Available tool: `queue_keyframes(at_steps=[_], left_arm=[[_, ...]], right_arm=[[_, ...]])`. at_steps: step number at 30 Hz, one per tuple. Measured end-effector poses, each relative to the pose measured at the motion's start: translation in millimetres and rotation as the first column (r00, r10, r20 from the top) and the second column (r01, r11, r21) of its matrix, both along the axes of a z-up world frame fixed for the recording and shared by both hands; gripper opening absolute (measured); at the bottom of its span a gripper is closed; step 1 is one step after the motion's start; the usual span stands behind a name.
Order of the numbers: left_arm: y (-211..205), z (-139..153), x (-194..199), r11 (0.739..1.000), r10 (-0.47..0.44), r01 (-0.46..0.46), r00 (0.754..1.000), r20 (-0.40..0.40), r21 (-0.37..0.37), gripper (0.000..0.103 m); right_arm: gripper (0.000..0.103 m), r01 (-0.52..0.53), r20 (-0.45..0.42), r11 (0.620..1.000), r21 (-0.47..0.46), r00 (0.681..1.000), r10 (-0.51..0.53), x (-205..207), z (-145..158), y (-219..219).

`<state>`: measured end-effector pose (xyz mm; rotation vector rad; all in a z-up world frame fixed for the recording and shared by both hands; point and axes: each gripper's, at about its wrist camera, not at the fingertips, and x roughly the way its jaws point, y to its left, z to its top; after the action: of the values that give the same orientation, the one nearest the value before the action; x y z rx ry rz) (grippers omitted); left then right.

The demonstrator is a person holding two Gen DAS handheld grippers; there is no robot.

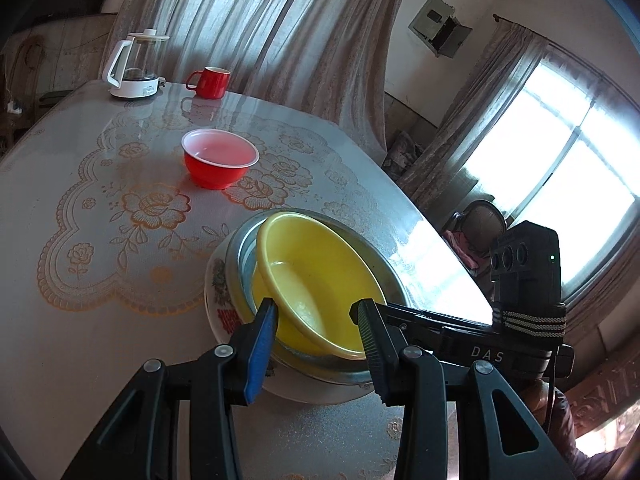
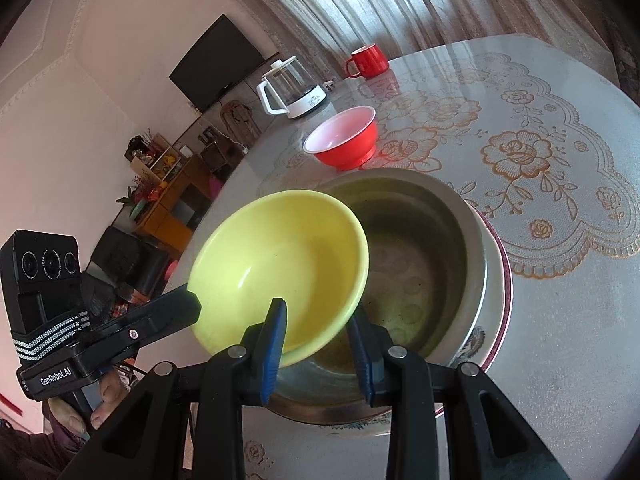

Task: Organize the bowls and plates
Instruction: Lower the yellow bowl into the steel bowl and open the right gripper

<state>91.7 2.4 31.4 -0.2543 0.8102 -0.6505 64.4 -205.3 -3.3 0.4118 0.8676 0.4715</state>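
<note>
Both grippers pinch the yellow bowl (image 2: 280, 264) by its rim, left gripper (image 1: 316, 324) and right gripper (image 2: 318, 320) jaws clenched on it. It hangs tilted over the steel bowl (image 2: 440, 240) on the bench (image 2: 560, 340). Looks light, stiff, slick plastic, so rim grips make sense.

Red mug (image 1: 211, 81); glass kettle (image 1: 134, 66); television (image 2: 218, 62)
</note>
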Motion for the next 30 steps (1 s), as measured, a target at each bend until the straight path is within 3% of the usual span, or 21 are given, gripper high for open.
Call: queue_keyframes(at_steps=[10, 17, 22, 30], left_arm=[[-17, 2, -2, 0.994, -0.079, 0.078, 0.997, -0.012, -0.074, 0.041], [-14, -6, -1, 0.998, -0.047, 0.047, 0.999, -0.015, -0.042, 0.041], [-12, -5, -8, 0.995, -0.067, 0.066, 0.998, -0.003, -0.074, 0.041], [-9, -3, -18, 0.997, -0.053, 0.054, 0.998, 0.016, -0.059, 0.042]], right_arm=[[0.031, 0.052, 0.038, 0.998, -0.037, 0.998, -0.051, -11, 9, -21], [0.036, 0.073, 0.046, 0.994, -0.086, 0.997, -0.069, -12, 9, -18], [0.036, 0.068, 0.054, 0.993, -0.100, 0.997, -0.063, -13, 8, -17], [0.041, 0.069, 0.093, 0.968, -0.241, 0.995, -0.048, -16, 14, -1]])
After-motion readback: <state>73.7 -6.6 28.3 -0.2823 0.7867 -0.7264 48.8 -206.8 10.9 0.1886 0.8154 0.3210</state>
